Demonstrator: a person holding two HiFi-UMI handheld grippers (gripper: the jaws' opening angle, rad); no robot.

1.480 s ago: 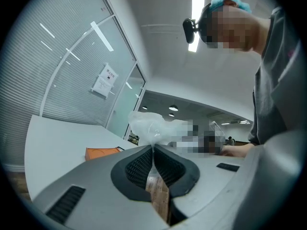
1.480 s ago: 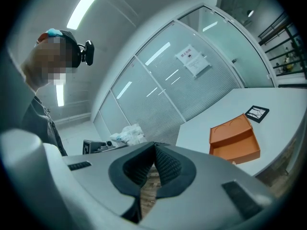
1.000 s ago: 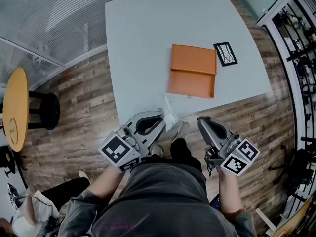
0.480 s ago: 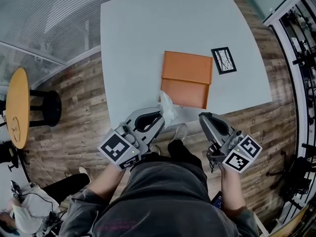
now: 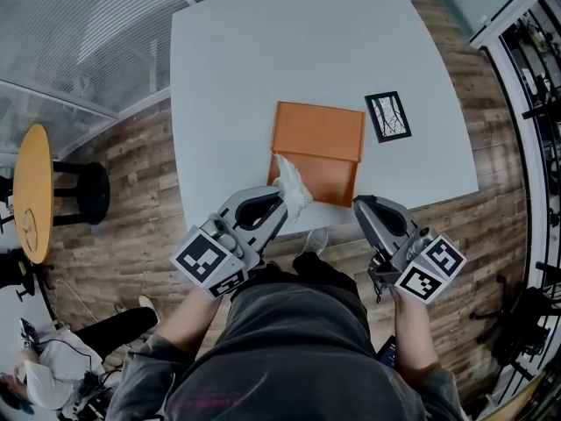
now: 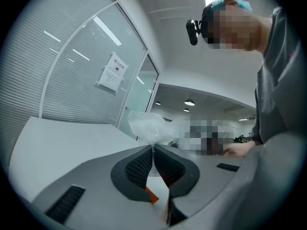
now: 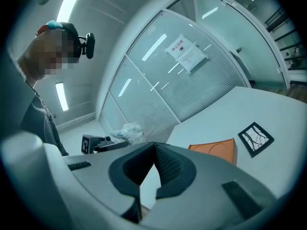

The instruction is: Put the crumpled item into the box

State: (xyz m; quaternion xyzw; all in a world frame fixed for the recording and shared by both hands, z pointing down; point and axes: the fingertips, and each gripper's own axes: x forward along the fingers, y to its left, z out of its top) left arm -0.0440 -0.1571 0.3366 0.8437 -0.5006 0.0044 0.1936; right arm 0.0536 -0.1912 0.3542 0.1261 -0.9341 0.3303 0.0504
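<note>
An orange flat box (image 5: 317, 150) lies closed on the light grey table (image 5: 263, 68); it also shows in the right gripper view as the orange box (image 7: 216, 150). My left gripper (image 5: 279, 202) is shut on a crumpled clear plastic item (image 5: 291, 188), held just above the box's near left corner. In the left gripper view the crumpled item (image 6: 149, 127) sticks up from the shut jaws. My right gripper (image 5: 359, 207) is shut with nothing in it, at the table's near edge right of the box. The crumpled item (image 7: 127, 131) is also seen from the right gripper view.
A black-and-white marker card (image 5: 388, 116) lies on the table right of the box, also seen as the card (image 7: 256, 137). A round wooden side table (image 5: 26, 191) and black stool (image 5: 79, 195) stand at the left. Glass partitions run behind; shelving (image 5: 536, 51) is at the right.
The left gripper with the crumpled item has come forward from off the table's near edge to the box's near left corner. The right gripper has kept its place by the edge.
</note>
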